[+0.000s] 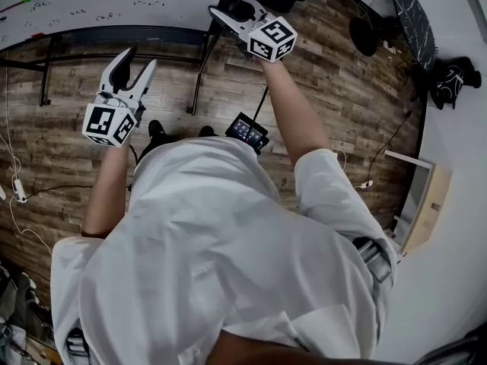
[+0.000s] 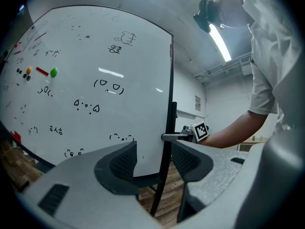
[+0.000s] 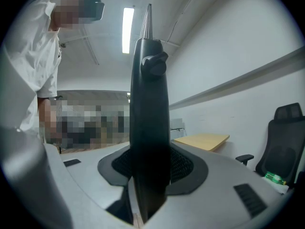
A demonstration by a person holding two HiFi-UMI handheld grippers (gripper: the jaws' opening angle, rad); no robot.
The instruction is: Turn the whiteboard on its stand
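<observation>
We record the right gripper (image 3: 150, 165) clamped on the black stand post (image 3: 149, 109), with the post's knob (image 3: 155, 64) above its pads. The left gripper (image 2: 153, 159) has its jaws apart and grips nothing. The whiteboard (image 2: 95, 80) stands ahead of the left gripper, its right edge in line with the gap between the jaws.

Both arms reach forward, grippers level. Left gripper (image 1: 141, 59) at 10 o'clock in head view, jaws apart, pads gripping nothing. Left forearm (image 1: 106, 185) runs back toward 8 o'clock. Right gripper (image 1: 232, 12) at 12 o'clock, reaching farther out, jaws clamped on black stand post (image 3: 150, 104). Right forearm (image 1: 293, 105) extended, elbow toward 3 o'clock.
</observation>
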